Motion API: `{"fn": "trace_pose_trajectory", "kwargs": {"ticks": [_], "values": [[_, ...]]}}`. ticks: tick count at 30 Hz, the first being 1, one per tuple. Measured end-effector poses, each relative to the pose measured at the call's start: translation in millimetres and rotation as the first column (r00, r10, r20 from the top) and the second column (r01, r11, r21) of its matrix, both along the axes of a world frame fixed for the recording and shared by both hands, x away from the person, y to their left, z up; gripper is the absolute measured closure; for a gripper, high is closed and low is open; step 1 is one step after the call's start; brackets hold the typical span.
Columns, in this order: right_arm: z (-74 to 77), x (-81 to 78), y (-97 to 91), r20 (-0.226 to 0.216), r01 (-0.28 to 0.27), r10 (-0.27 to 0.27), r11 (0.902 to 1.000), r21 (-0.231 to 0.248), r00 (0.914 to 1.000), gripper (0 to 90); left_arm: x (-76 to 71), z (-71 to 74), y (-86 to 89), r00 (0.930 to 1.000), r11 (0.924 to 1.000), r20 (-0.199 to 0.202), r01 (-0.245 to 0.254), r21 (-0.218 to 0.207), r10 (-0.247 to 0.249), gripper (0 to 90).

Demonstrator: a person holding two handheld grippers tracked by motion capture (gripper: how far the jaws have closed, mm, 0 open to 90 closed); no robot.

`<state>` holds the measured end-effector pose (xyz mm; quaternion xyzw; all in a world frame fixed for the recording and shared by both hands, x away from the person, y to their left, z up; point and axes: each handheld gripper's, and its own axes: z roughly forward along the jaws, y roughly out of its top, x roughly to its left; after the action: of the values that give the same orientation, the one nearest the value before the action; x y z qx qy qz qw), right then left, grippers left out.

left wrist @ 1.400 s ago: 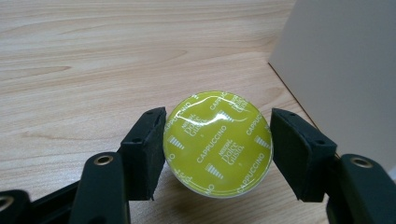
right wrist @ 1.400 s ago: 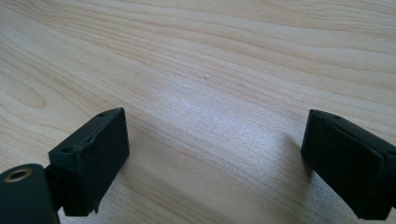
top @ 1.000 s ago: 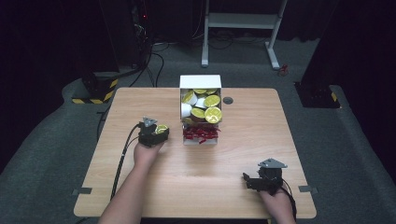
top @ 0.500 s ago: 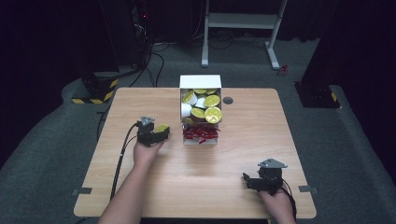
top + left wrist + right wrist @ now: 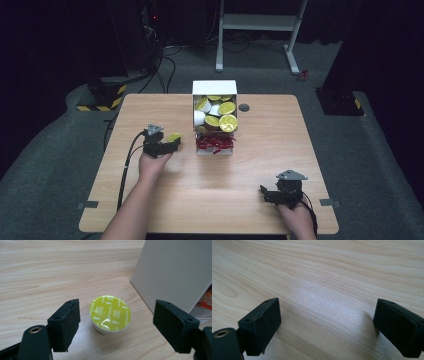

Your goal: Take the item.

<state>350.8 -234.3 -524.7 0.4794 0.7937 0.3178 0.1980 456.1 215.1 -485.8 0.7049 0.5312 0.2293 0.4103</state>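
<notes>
Left hand [image 5: 151,165]: comes in from the bottom left of the high view and holds the left gripper over the left half of the table.
Left gripper [image 5: 116,325]: its jaws have just been opening and now stand apart. The coffee capsule sits between them, with a clear gap to each pad. Nothing is gripped.
Coffee capsule [image 5: 110,314]: a small white pod with a shiny yellow-green foil lid printed in white. It stands upright on the table, foil up. In the high view it lies at the tip of the left gripper [image 5: 169,143], just left of the box.
Table [image 5: 260,165]: light wood grain, rectangular, with dark floor all round it.
White box [image 5: 215,88]: stands at the middle of the far part of the table, open side towards the person. In the left gripper view its plain white wall [image 5: 175,272] rises just right of the capsule, near it but not touching.
Capsules in the box [image 5: 220,114]: a heap of pods with yellow-green lids, some showing white sides.
Red printed flap [image 5: 214,143]: lies on the table at the box's near edge.
Right gripper [image 5: 327,322]: held low at the near right corner of the table [image 5: 272,195], well apart from the box. Its jaws are spread wide over bare wood, with nothing between them.
Right hand [image 5: 296,220]: at the bottom right, gripping that tool.
</notes>
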Motion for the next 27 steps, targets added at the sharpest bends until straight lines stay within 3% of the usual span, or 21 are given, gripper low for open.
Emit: {"fn": "trace_pose_trajectory", "kwargs": {"ticks": [9, 15, 18, 25, 27], "values": [[0.0, 0.0, 0.0, 0.0, 0.0, 0.0, 1.0, 0.0, 1.0, 7.6, -12.6, 6.6, 3.7, 0.9995, 0.9997, 0.026, 0.015, -0.021, -0.015, 21.2], [0.0, 0.0, 0.0, 0.0, 0.0, 0.0, 1.0, 0.0, 1.0, 7.6, -31.1, 6.1, 15.9, 0.999, 0.9995, 0.035, 0.027, -0.017, -0.027, 21.3], [0.0, 0.0, 0.0, 0.0, 0.0, 0.0, 1.0, 0.0, 1.0, 7.5, -42.9, 4.1, 23.9, 0.9992, 0.9994, 0.022, 0.032, -0.009, -0.032, 21.7], [0.0, 0.0, 0.1, 0.0, 0.0, 0.0, 1.0, 0.0, 1.0, 7.5, -77.2, -6.8, 41.8, 0.9965, 0.9953, -0.024, 0.082, 0.053, -0.081, 22.1], [0.0, 0.0, 0.1, -0.001, 0.0, 0.0, 1.0, 0.0, 1.0, 7.5, -87.9, -12.8, 47.6, 0.9952, 0.9952, -0.05, 0.086, 0.047, -0.084, 22.4]]}}
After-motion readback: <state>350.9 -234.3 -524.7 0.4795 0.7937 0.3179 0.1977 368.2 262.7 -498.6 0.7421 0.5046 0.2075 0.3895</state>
